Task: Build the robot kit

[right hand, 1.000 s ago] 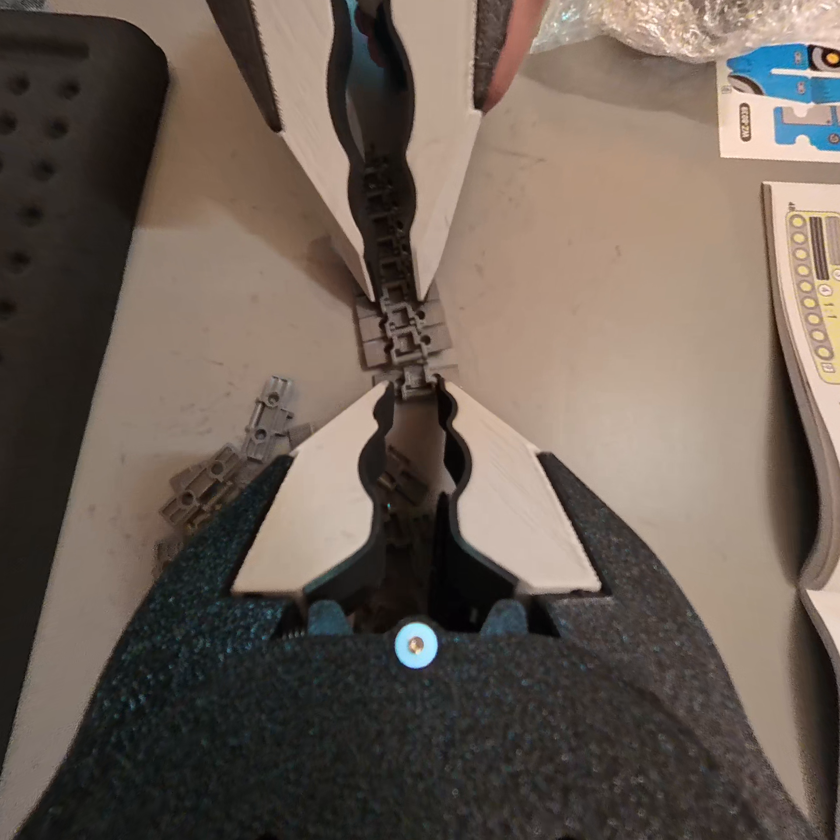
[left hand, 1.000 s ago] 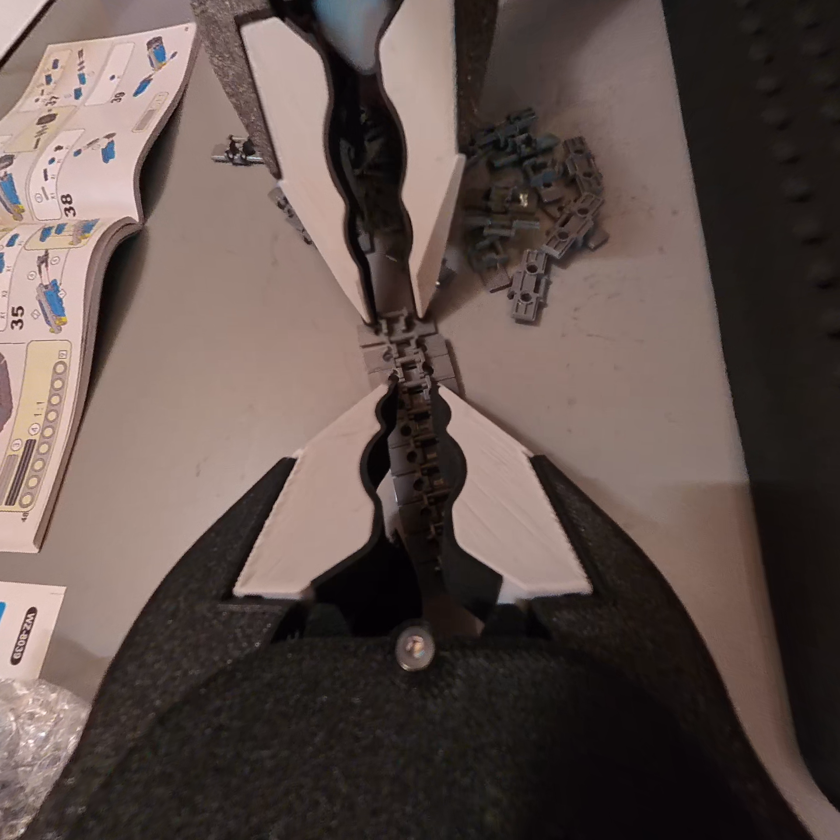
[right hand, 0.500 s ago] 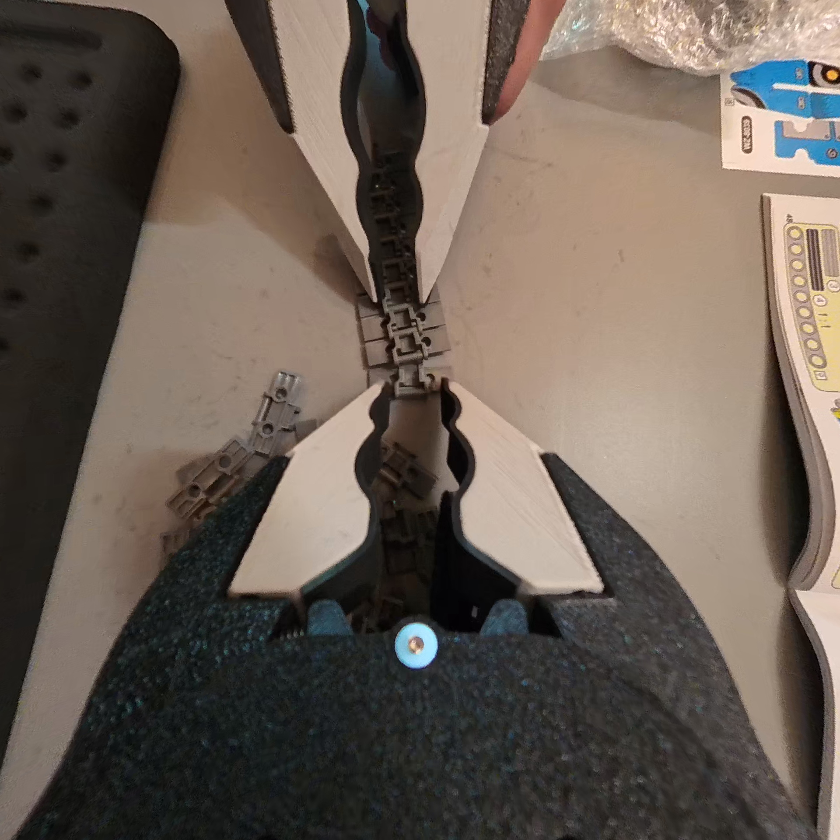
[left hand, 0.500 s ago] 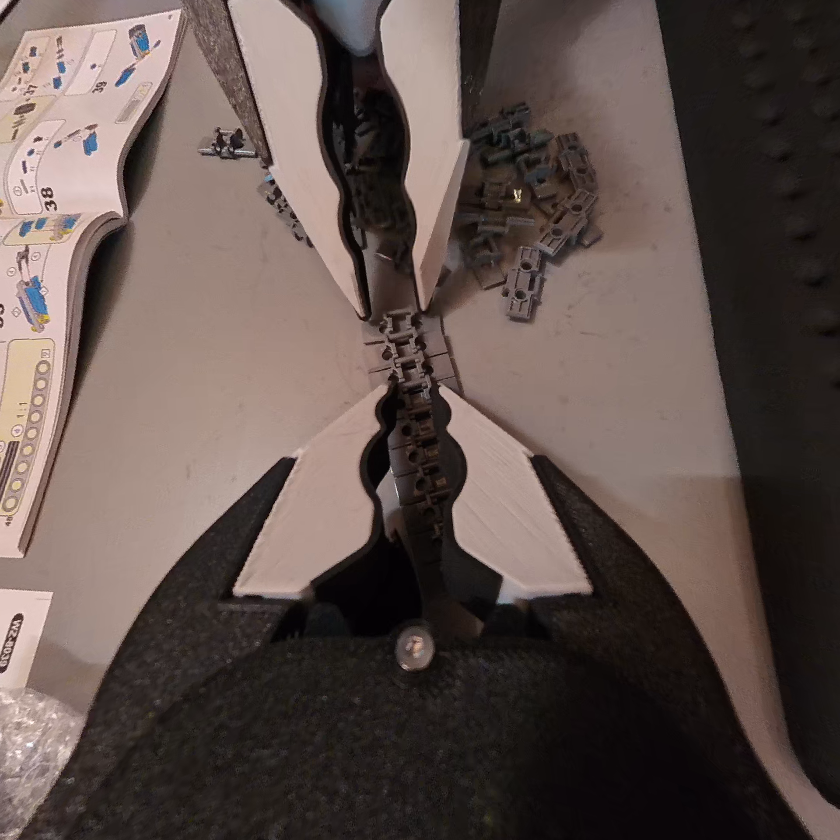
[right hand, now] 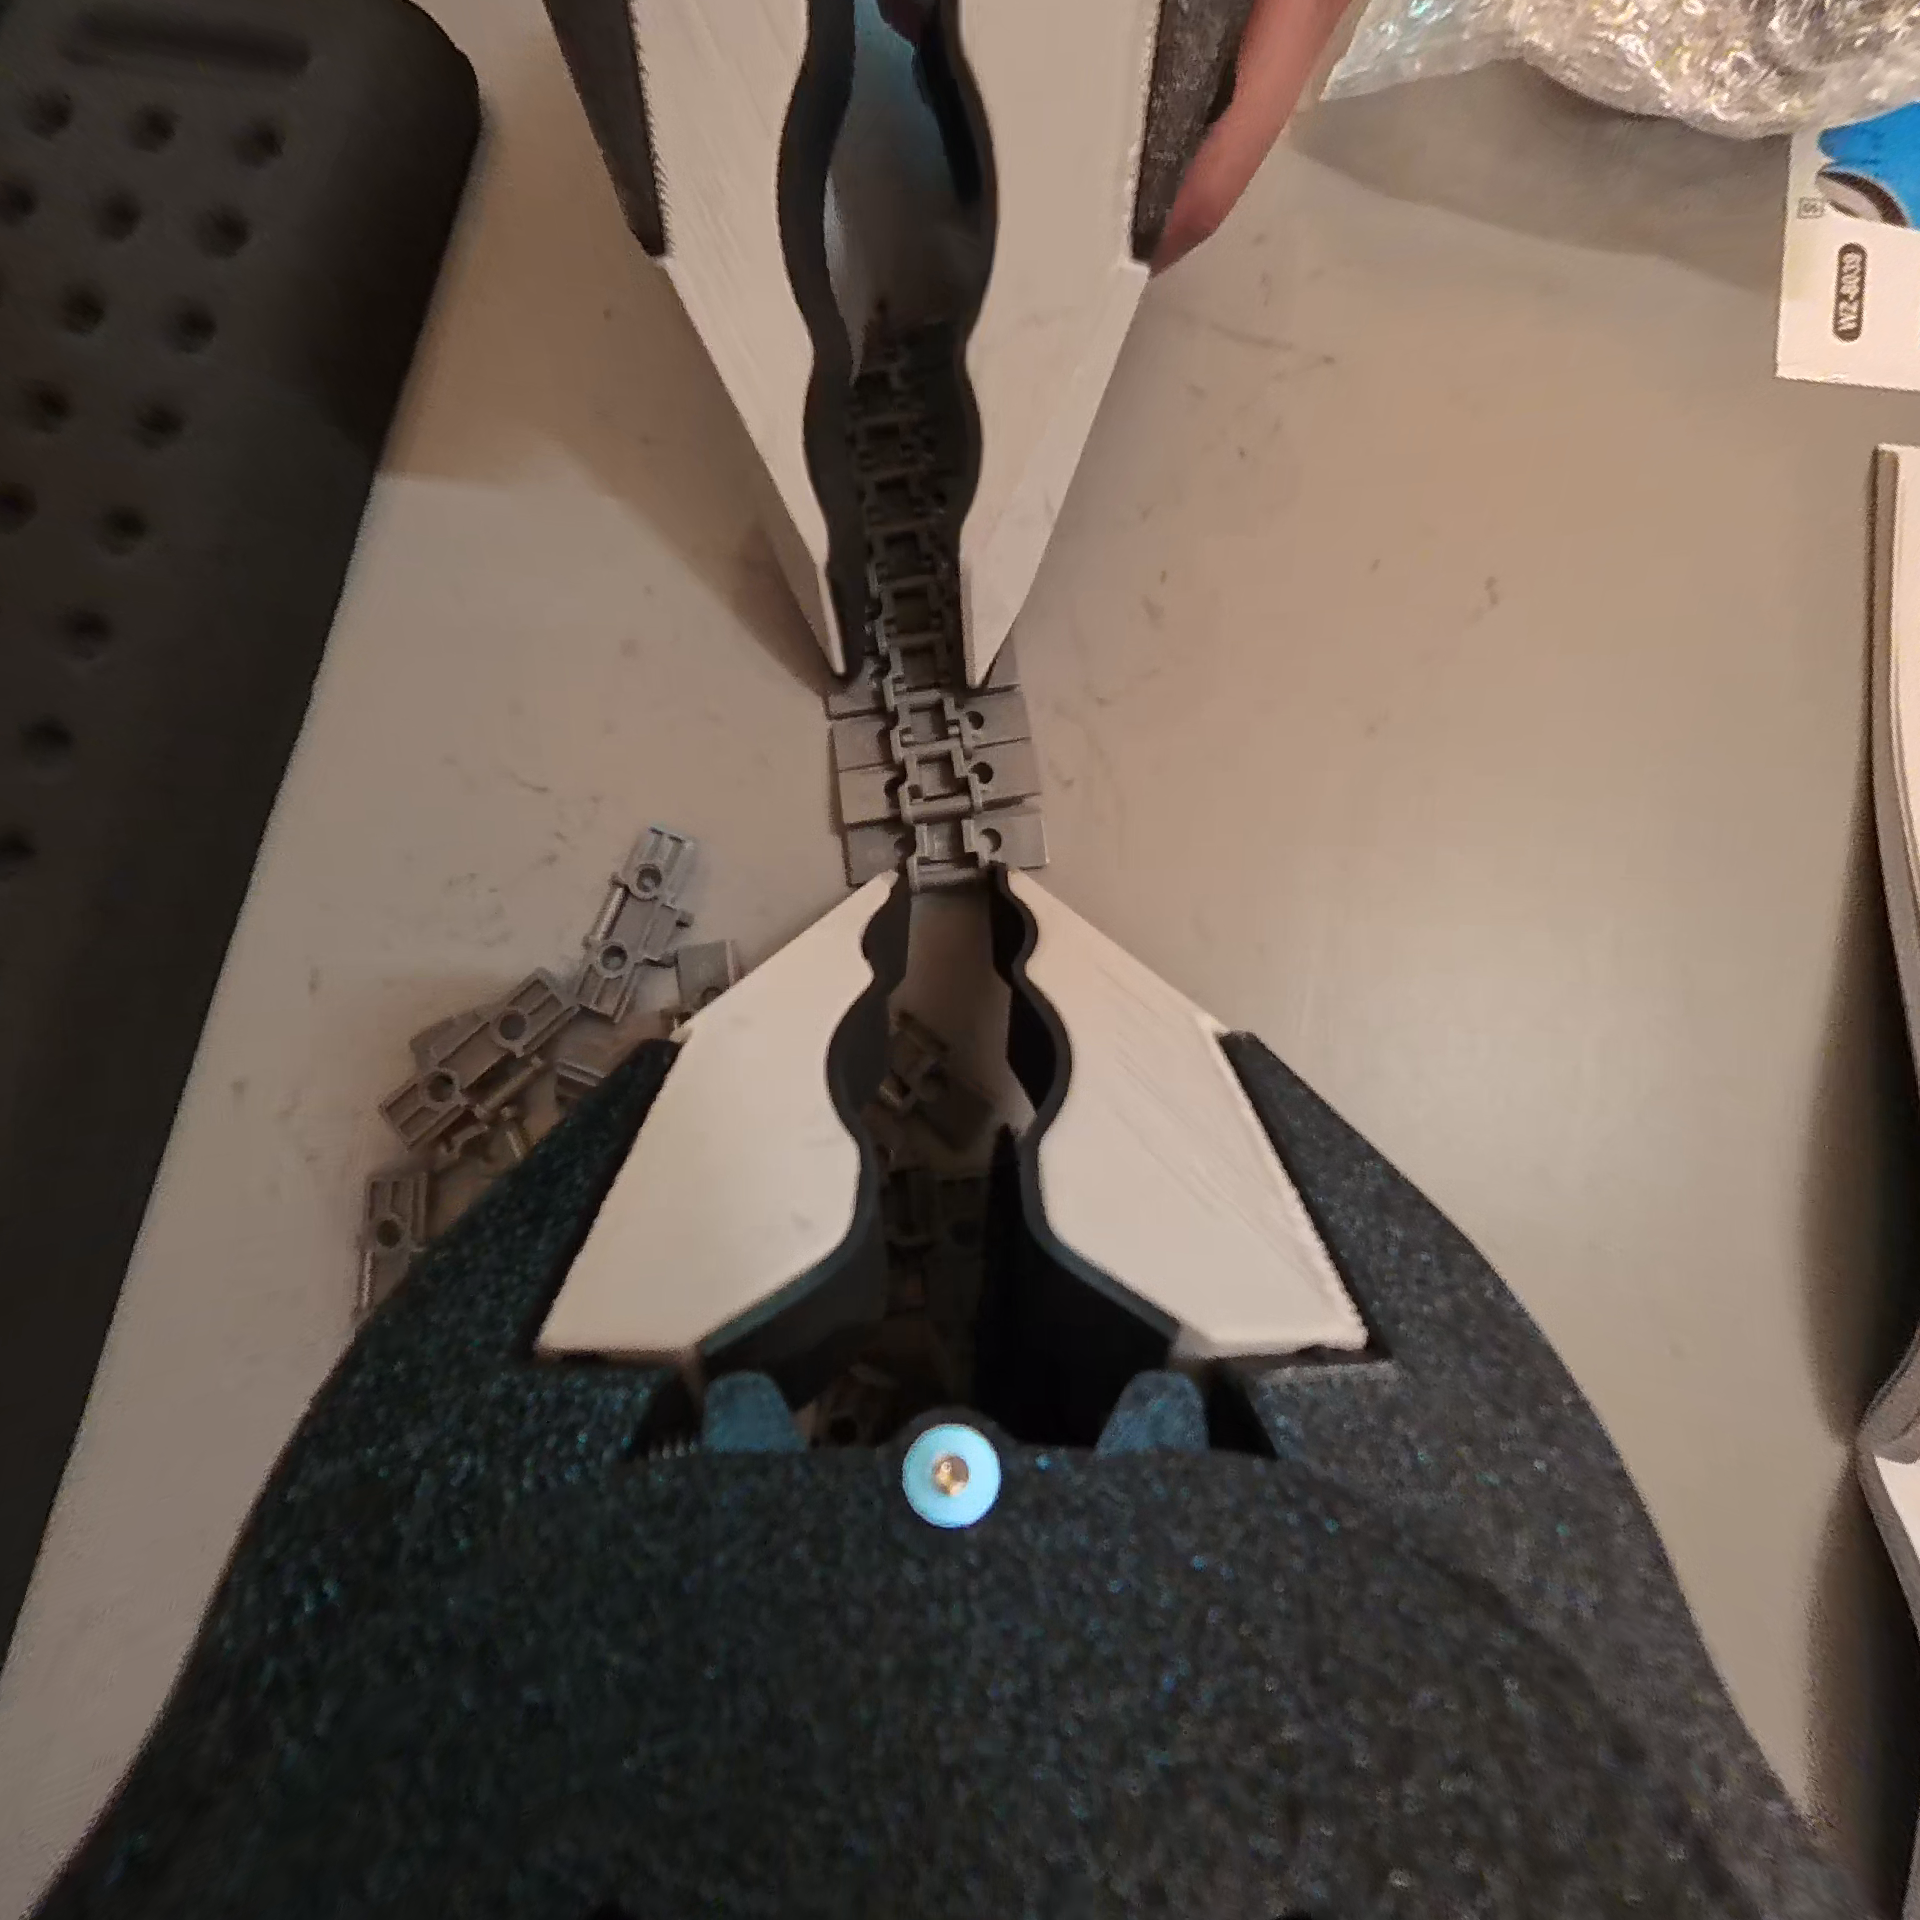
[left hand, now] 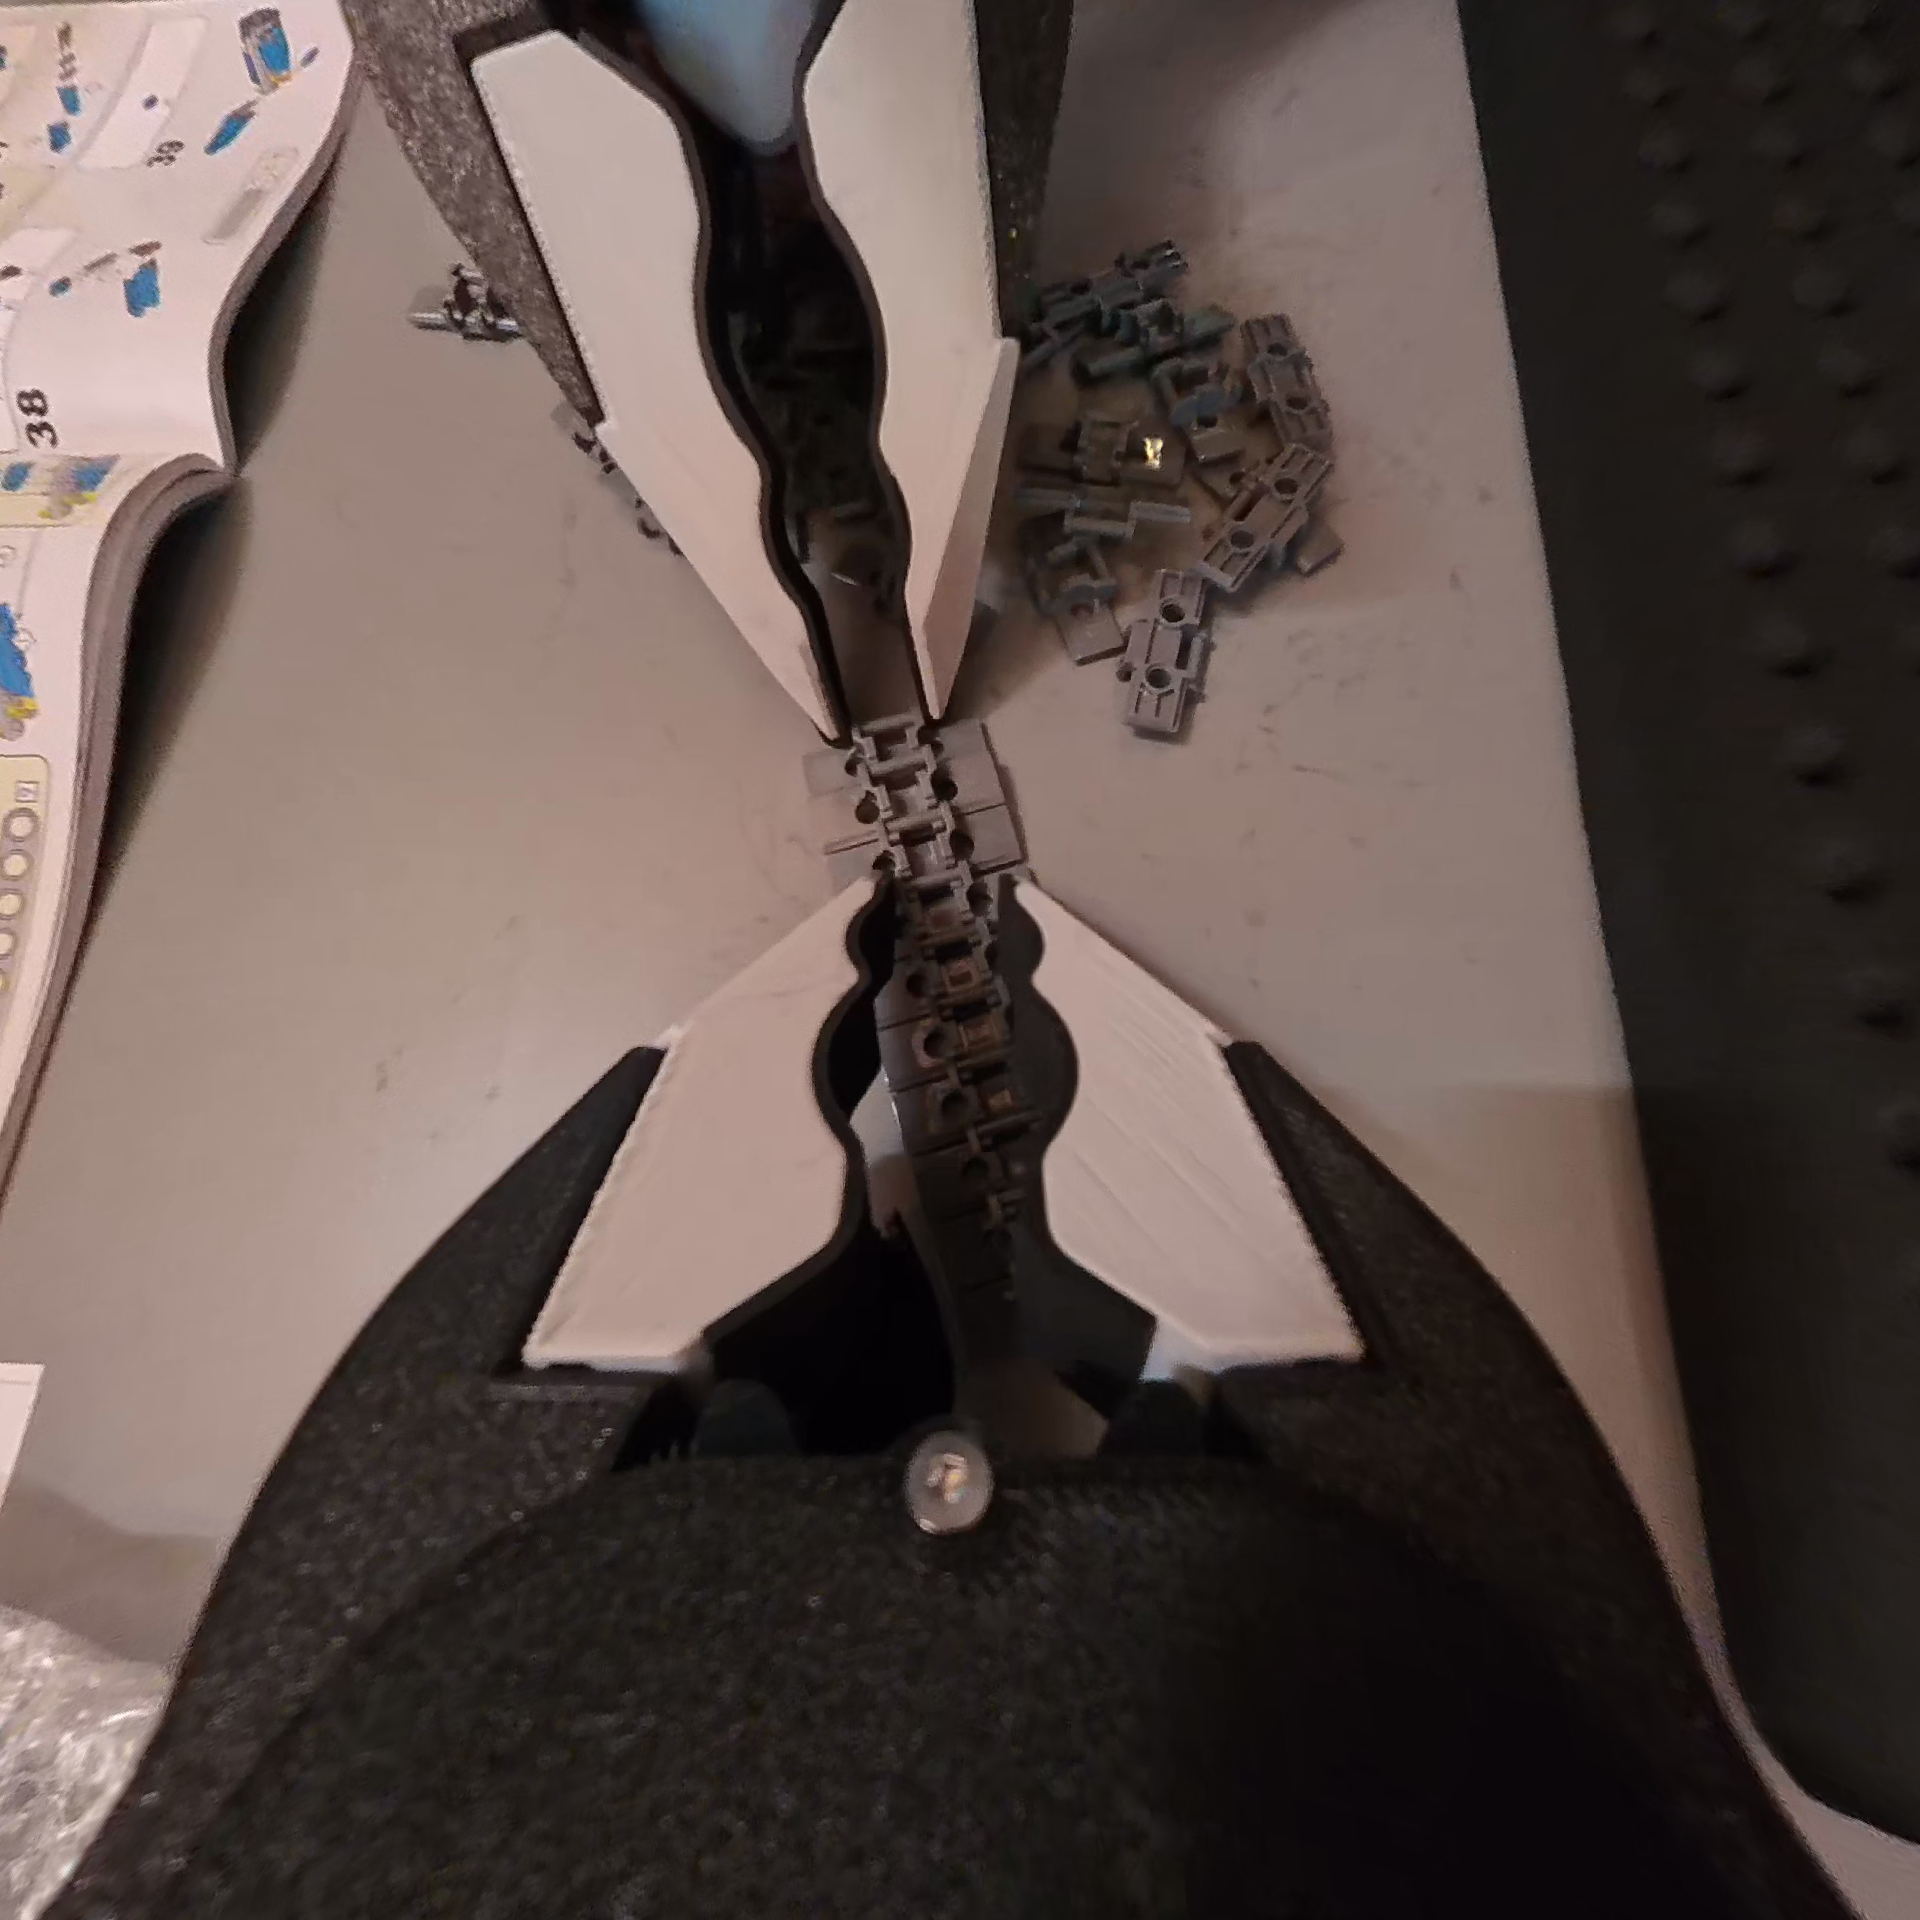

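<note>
The left gripper (left hand: pixel 940 888) has its jaws closed on a grey chain of linked track pieces (left hand: pixel 916 795); the chain runs back between its white fingers (left hand: pixel 1153 1122) toward the black gripper body. The right gripper (right hand: pixel 943 883) faces it tip to tip, and its jaws pinch the end link at the opposite end of the same chain. In the right wrist view the chain (right hand: pixel 940 774) spans the short gap between the two sets of fingertips, with about three links exposed, and continues on between the left gripper's fingers at the far side. Whether the exposed links rest on the table or are held just above it cannot be told.

Just beside the right gripper, to the right in the left wrist view, lies a loose heap of grey track links (left hand: pixel 1174 488) on the pale table (left hand: pixel 416 727); some of the links lie under that gripper's fingers. A small dark part (left hand: pixel 462 307) lies on the table at the far left of the right gripper.

An open instruction booklet (left hand: pixel 94 343) lies well to the left in the left wrist view. A black perforated mat (left hand: pixel 1745 623) covers the right side. In the right wrist view, a sticker sheet (right hand: pixel 1849 270) and crumpled clear plastic wrap (right hand: pixel 1621 62) lie at the far right. A fingertip (right hand: pixel 1216 197) of a person shows beside the left gripper's body.
</note>
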